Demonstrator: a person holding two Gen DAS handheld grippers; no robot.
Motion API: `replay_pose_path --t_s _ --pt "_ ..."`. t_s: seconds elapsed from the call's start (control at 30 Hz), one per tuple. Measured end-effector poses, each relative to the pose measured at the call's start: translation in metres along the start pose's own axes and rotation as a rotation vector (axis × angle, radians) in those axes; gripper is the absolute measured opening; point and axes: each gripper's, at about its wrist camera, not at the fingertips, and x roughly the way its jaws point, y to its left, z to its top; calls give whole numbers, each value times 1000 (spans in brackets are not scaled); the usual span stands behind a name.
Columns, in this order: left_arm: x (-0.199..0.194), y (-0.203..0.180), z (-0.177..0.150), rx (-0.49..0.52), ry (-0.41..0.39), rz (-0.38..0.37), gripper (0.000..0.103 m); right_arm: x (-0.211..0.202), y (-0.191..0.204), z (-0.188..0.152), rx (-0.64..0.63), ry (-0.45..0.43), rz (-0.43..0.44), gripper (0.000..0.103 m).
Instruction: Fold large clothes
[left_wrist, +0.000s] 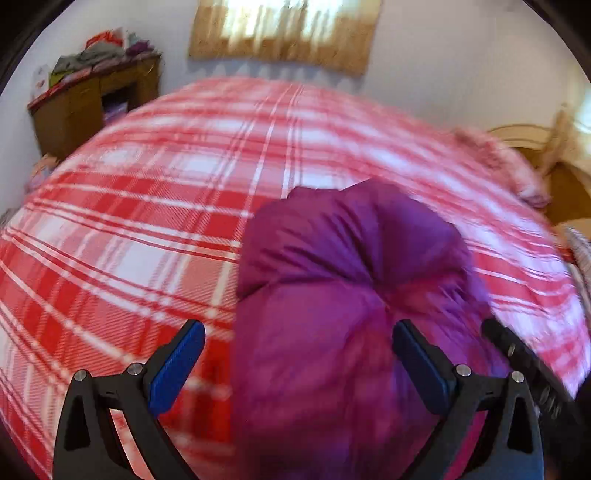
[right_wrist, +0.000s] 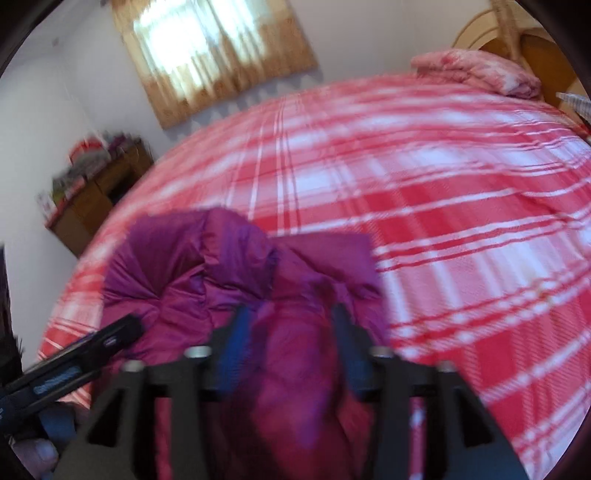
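A puffy purple jacket (left_wrist: 332, 280) lies bunched on the near part of a bed with a red and white plaid cover (left_wrist: 166, 192). My left gripper (left_wrist: 297, 354) is open, its blue-padded fingers wide apart, with the jacket's near end bulging between them. In the right wrist view the jacket (right_wrist: 177, 273) fills the lower left. My right gripper (right_wrist: 290, 332) has its fingers pressed on a thick fold of the jacket. The right gripper also shows at the left wrist view's right edge (left_wrist: 524, 358). The left gripper shows at the right wrist view's lower left (right_wrist: 81, 350). Both views are blurred.
A wooden cabinet (left_wrist: 88, 107) piled with folded clothes stands at the far left by the wall. A curtained window (left_wrist: 284, 29) is behind the bed. A folded pink blanket (right_wrist: 476, 72) lies at the bed's far right by the wooden headboard (right_wrist: 532, 48).
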Motion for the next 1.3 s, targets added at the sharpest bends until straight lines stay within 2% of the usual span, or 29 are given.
replay_pose_path --t_s 0.03,0.1,0.23,0.33,0.5,0.53,0.6,0.67,0.7,0.77,0.83,0.87,1.07,1.1,1.3 --pt "-12 4 -7 31 -14 -11 102 -12 -3 -3 -2 -33 -32 73" --pt "-21 14 -23 48 -13 -4 102 -22 -12 -9 -5 -39 -43 73" --pt "-16 24 -47 40 15 -38 102 -17 -26 -26 16 26 -20 73" --pt "-15 21 -51 45 0 -48 102 -13 -27 -33 33 47 3 73" --pt "-6 9 -48 112 -6 -70 102 -3 -28 -35 52 90 72 70" --pt "-5 7 -47 119 -6 -77 102 -1 -30 -34 62 96 88 68" --pt "-5 4 -47 128 -10 -93 100 0 -25 -36 44 108 128 51" --pt "-4 -2 -47 149 -10 -158 75 4 -21 -36 32 128 158 45" --pt "-5 -7 -47 162 -11 -155 72 5 -21 -36 40 136 171 39" --pt "-8 -13 -47 197 -19 -141 44 7 -26 -34 80 146 242 27" --pt "-20 -19 -44 229 -36 -104 29 -2 -21 -35 66 124 260 23" --pt "-30 -19 -41 231 -51 -97 26 -6 -17 -36 57 113 265 22" --pt "-85 2 -33 230 -135 -22 23 -35 23 -37 9 50 352 20" --pt "-88 6 -29 219 -137 9 23 -38 33 -35 -2 46 375 20" --pt "-120 53 -35 157 -162 81 23 -36 96 -34 -95 72 458 20"
